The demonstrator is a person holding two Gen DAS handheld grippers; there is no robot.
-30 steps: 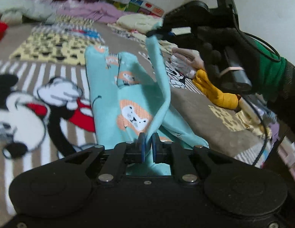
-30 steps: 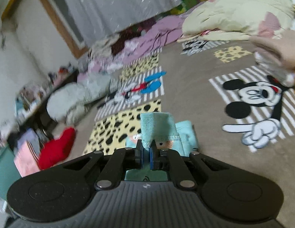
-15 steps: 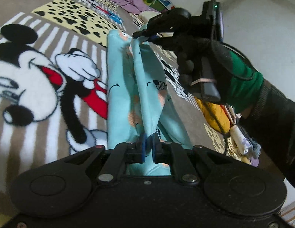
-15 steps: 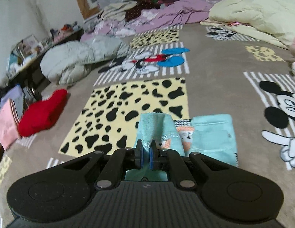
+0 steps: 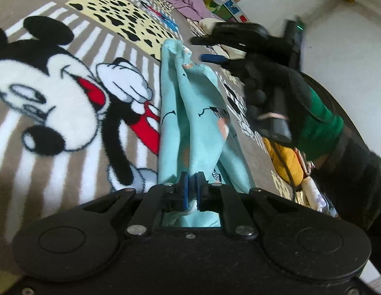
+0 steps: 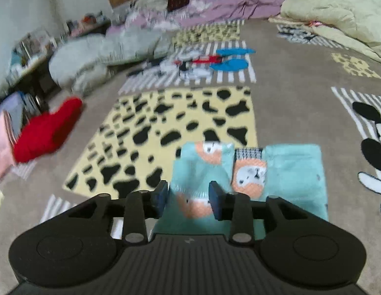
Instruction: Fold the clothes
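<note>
I'm mid-fold on the teal garment [image 5: 190, 113], which lies on the rug [image 5: 67, 147]. My right gripper [image 6: 189, 195] is opening, its fingers clear of the far end (cloth below them). My left gripper [image 5: 192, 186] pinches the near end; next I should lay that down and let go.

The right gripper [image 5: 205, 49] is smeared by motion in the left wrist view — its fingertips barely read. The teal garment [image 5: 190, 127] runs under the left gripper [image 5: 192, 191], its near end hidden. The red cloth [image 6: 45, 132] is blurred — its kind unclear.
</note>
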